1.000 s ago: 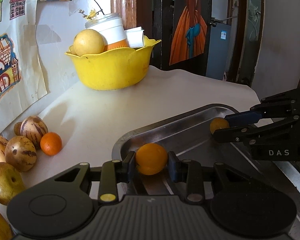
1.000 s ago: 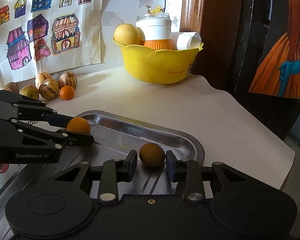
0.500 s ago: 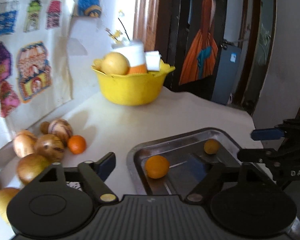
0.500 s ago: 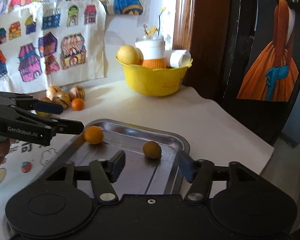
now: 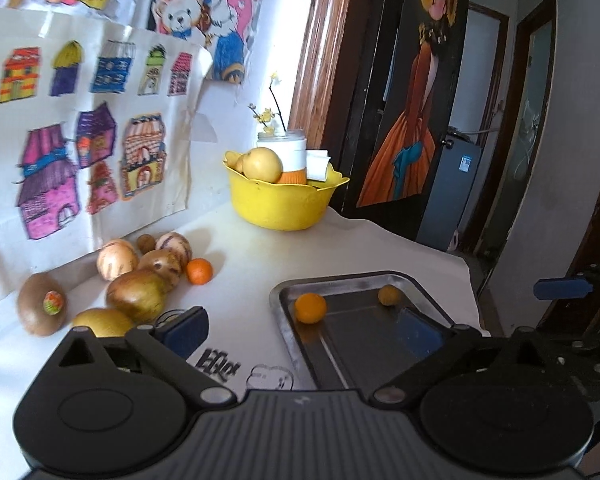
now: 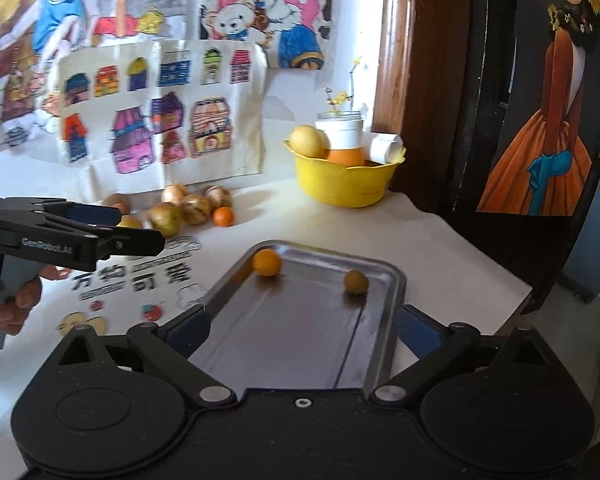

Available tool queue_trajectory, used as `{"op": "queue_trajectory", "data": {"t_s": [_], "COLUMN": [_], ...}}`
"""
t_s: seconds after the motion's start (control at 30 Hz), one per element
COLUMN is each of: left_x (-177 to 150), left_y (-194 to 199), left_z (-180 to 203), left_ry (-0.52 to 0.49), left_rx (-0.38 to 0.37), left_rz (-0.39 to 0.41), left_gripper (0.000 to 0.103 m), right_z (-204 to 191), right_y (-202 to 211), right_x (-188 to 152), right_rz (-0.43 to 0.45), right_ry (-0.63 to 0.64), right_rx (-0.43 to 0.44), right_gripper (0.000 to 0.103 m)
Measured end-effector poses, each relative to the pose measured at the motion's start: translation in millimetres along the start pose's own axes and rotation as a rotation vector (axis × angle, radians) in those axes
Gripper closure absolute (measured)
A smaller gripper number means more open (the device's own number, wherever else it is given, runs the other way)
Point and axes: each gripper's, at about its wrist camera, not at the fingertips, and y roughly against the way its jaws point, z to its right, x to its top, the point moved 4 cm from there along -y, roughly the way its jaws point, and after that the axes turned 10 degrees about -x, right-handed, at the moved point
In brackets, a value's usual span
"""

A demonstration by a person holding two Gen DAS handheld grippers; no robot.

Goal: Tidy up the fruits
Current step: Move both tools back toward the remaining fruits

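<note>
- A second ago each gripper pinched a fruit low over the tray (image 6: 384,280). Now both fruits lie loose inside it — the orange (image 6: 267,263) by the far left corner, the smaller yellow-brown fruit (image 6: 355,281) toward the far right wall, well apart from each other.
- The left gripper (image 5: 304,330) has let go and pulled up and back; its jaws stand spread wide with nothing between them.
- The right gripper (image 6: 302,322) has done the same: jaws spread, empty, lifted off the tray's near end.
- Both fruits look settled. Neither touches a finger, and neither appears to have rolled since half a second ago.
- So two pieces are sorted and both tools are free — I take the placing step as finished.
- Left on the table (image 5: 244,280): a cluster by the wall, with a small orange (image 5: 199,271) at its right edge, striped melons (image 5: 160,264) and larger brown-green fruit (image 5: 138,295).
- The yellow bowl (image 5: 284,204) at the back holds a pale fruit, a jar and a box; it has not been touched.
- The likely next reach is to the cluster, nearest the left gripper.
</note>
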Motion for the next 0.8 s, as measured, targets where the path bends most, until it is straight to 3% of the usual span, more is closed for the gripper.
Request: {"op": "queue_trajectory", "data": {"t_s": [0.43, 0.8], "left_x": [-49.9, -76.9], "left_y": [58.3, 98.3], "left_z": [-14.0, -75.9], "left_ry": [-0.026, 0.024], "left_rx": [0.053, 0.181], "left_rz": [-0.069, -0.121], "left_gripper": [0.001, 0.000], "right_z": [-51.1, -121.3], "right_y": [48.4, 51.7], "right_x": [-37.9, -51.2], "right_rz": [-0.113, -0.190], "right_ry": [-0.021, 0.080], "right_rx": [0.105, 0.210], "right_gripper": [0.001, 0.001]}}
